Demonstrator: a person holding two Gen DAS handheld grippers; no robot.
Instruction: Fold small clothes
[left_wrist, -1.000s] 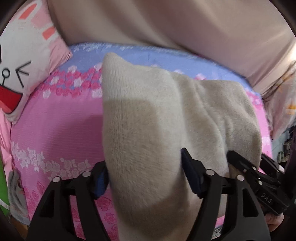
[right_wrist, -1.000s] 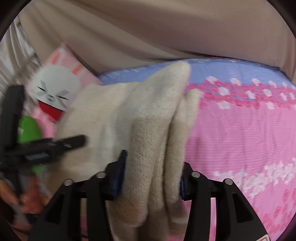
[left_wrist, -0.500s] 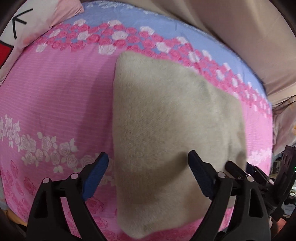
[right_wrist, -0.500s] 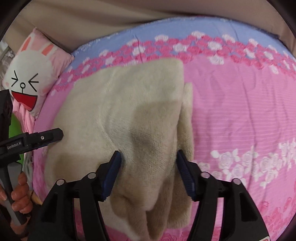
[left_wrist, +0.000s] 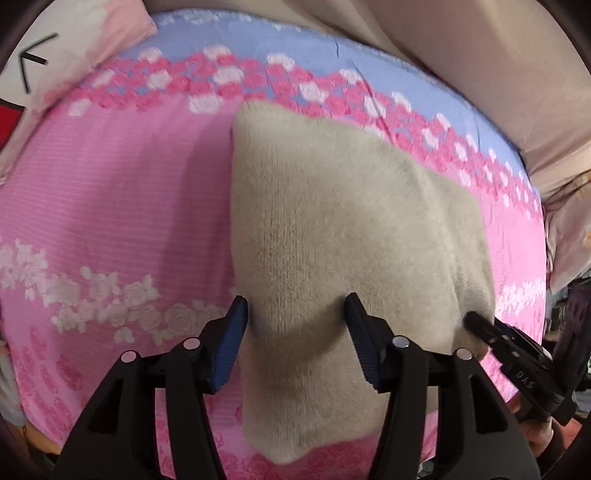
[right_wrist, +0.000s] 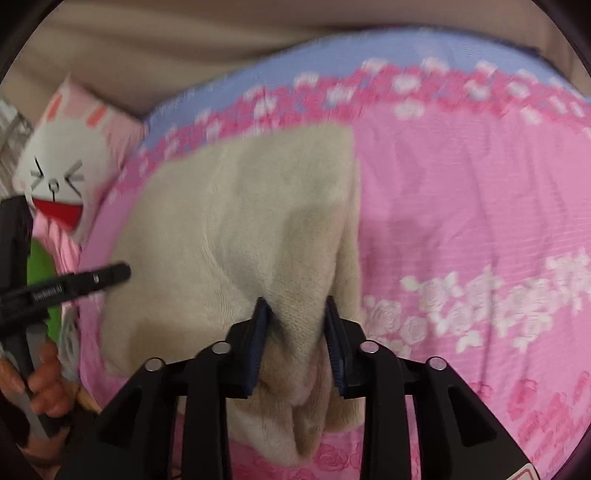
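Note:
A cream knitted garment (left_wrist: 332, 229) lies folded on the pink flowered bedsheet (left_wrist: 110, 206). My left gripper (left_wrist: 297, 317) straddles its near left edge with the jaws partly closed on a hump of cloth. The same garment (right_wrist: 229, 236) shows in the right wrist view, where my right gripper (right_wrist: 295, 317) pinches a bunched fold at its near right edge. Each gripper shows in the other's view: the right one (left_wrist: 517, 354) at the garment's right corner, the left one (right_wrist: 62, 288) at its left side.
A rabbit-face pillow (right_wrist: 62, 166) lies at the bed's far left corner, with something green (right_wrist: 40, 273) below it. A beige curtain or cover (left_wrist: 443, 48) runs behind the bed. The sheet's blue band (right_wrist: 332, 62) marks the far edge.
The garment has come down from hanging in the air and now lies on the sheet. Both grippers opened about half a second ago and have since narrowed onto the near edge.

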